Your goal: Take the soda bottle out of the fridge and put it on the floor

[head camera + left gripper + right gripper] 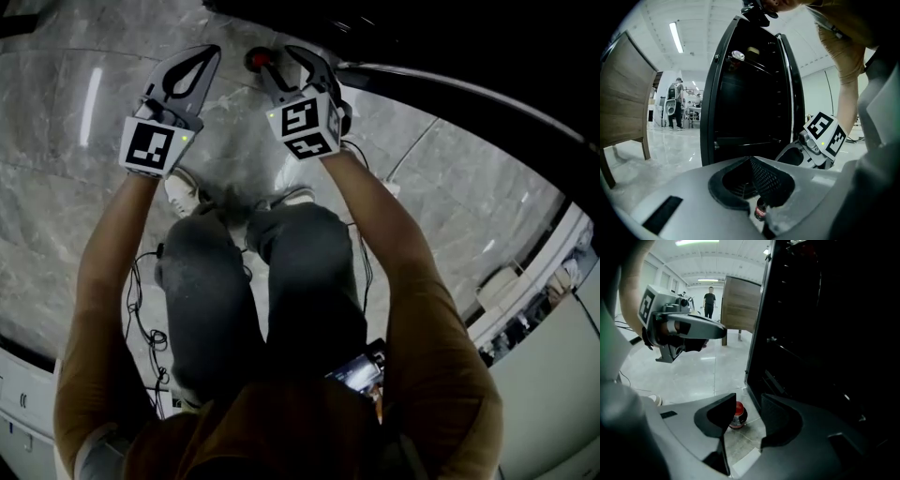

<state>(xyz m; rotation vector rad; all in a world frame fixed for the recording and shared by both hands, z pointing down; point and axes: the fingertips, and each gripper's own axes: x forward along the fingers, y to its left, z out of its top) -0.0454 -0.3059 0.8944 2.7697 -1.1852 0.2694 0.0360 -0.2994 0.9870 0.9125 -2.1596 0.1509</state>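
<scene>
The soda bottle [258, 59], dark with a red cap, stands upright on the pale floor beside the black fridge [422, 37], whose door is open. My right gripper [291, 58] hangs above the bottle [736, 415]. Its jaws [749, 401] are open with nothing between them, and the bottle shows through the gap below. My left gripper [208, 52] is to the left at about the same height, jaws shut and empty. In the left gripper view the bottle [760, 212] peeks out under the closed tips [751, 160], with the fridge [750, 93] beyond.
A can [738, 55] sits on an upper fridge shelf. A wooden table [738, 305] stands left of the fridge. People [672, 103] stand far off in the room. Cables [145, 309] lie by my feet [187, 192].
</scene>
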